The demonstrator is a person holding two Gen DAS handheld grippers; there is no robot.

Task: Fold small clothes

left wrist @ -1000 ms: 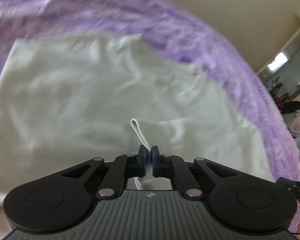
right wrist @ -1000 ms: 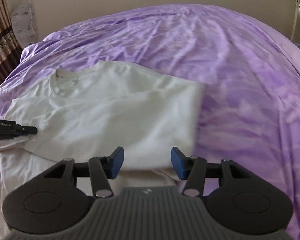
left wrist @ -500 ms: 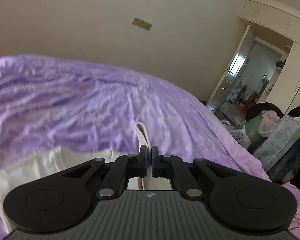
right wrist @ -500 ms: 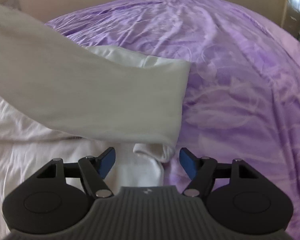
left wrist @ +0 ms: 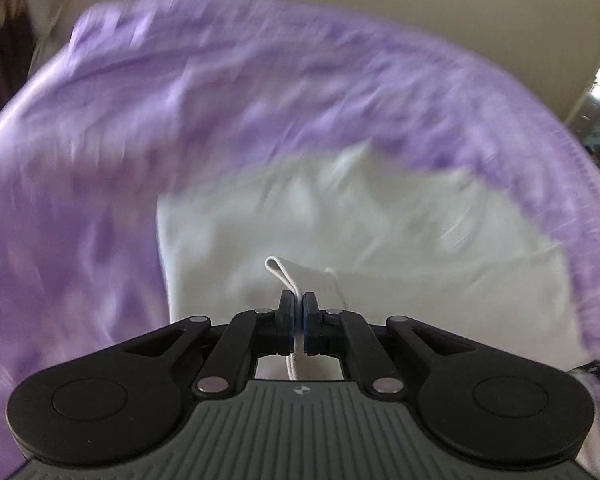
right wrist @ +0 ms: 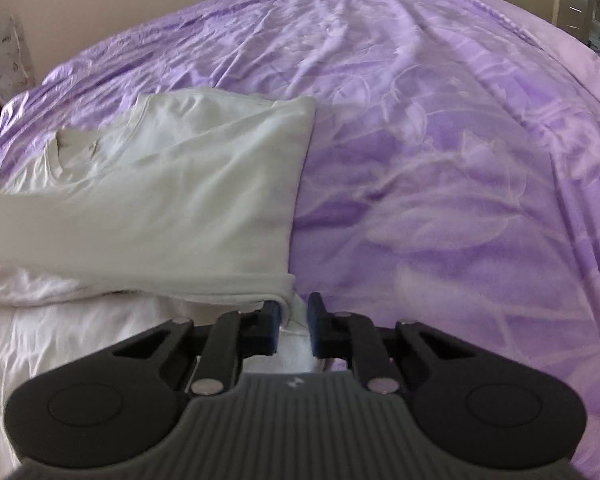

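While the white shirt (right wrist: 188, 184) lies on the purple bed sheet (right wrist: 440, 140), both grabbers are busy with its edges. The left gripper (left wrist: 299, 322) has its two black fingers squeezed together on a thin fold of the shirt's hem, and a little loop of cloth pokes out past the tips. That view is blurry, so I cannot tell much more than the white cloth lying in front and the purple sheet all around it. The right gripper (right wrist: 294, 330) is at the near right corner of the shirt, and its jaws are closing on a bunched bit of cloth that sits between the blue pads (right wrist: 271, 330). From there, the shirt looks partly folded: a flap lies across its top, the neck hole is at the far left, and the right edge runs in a fairly straight line next to the bare sheet. I think the step now is getting a good hold on both near corners so the bottom can be lifted and folded toward the neck. To do it well, the right grabber should catch all the layers at the corner, not just the top one, or the lower layer may slip out. Both hands should then lift together and stay level, so the cloth stays flat and the edges meet neatly. Going slowly will help stop new wrinkles.
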